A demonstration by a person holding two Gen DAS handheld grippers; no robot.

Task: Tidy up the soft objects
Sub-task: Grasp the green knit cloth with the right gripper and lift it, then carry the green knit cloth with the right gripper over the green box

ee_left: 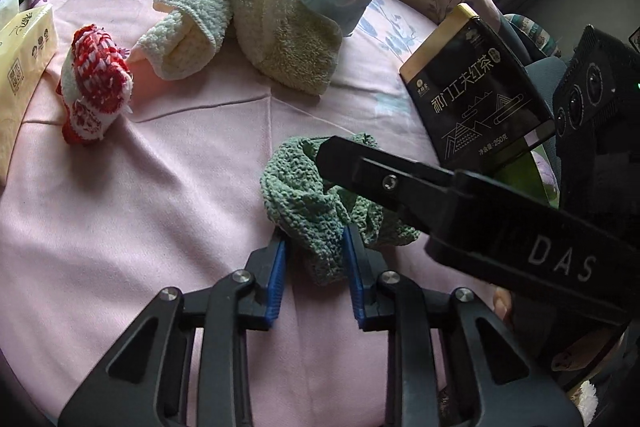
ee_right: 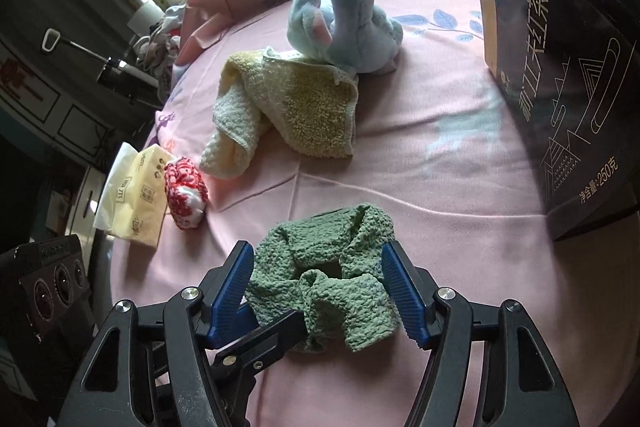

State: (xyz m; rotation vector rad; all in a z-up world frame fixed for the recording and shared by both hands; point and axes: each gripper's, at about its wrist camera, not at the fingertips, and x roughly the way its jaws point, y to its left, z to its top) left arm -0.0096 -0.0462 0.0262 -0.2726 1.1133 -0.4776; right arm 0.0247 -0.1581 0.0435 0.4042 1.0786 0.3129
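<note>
**A:** Start nearest. Why is the green cloth (ee_left: 316,203) bunched like that?

**B:** Because the left gripper (ee_left: 315,259) has its jaws clenched on the cloth's near fold, the blue pads pinching it from both sides. That gathers the fabric into a hump on the pink bed sheet (ee_left: 140,207). The right gripper (ee_right: 320,291) straddles the same cloth from the other side, jaws released and standing wide, the pads flanking the cloth without squeezing it.

**A:** So one holds, one waits?

**B:** That's my reading (a pinch with one, room left for the other to take a second corner). Its finger crosses the left wrist view and hides the cloth's far right edge.

**A:** And further out?

**B:** The red and white knit piece (ee_left: 94,83) lies well apart to the left, beside a tissue pack (ee_right: 132,195) cut off by the frame. Beyond, the yellow towel (ee_left: 244,27) lies crumpled with the blue plush toy (ee_right: 344,27) resting against it. The black tea box (ee_right: 560,75) stands at the right, probably upright, though the fisheye bends it too much to be sure.
</note>
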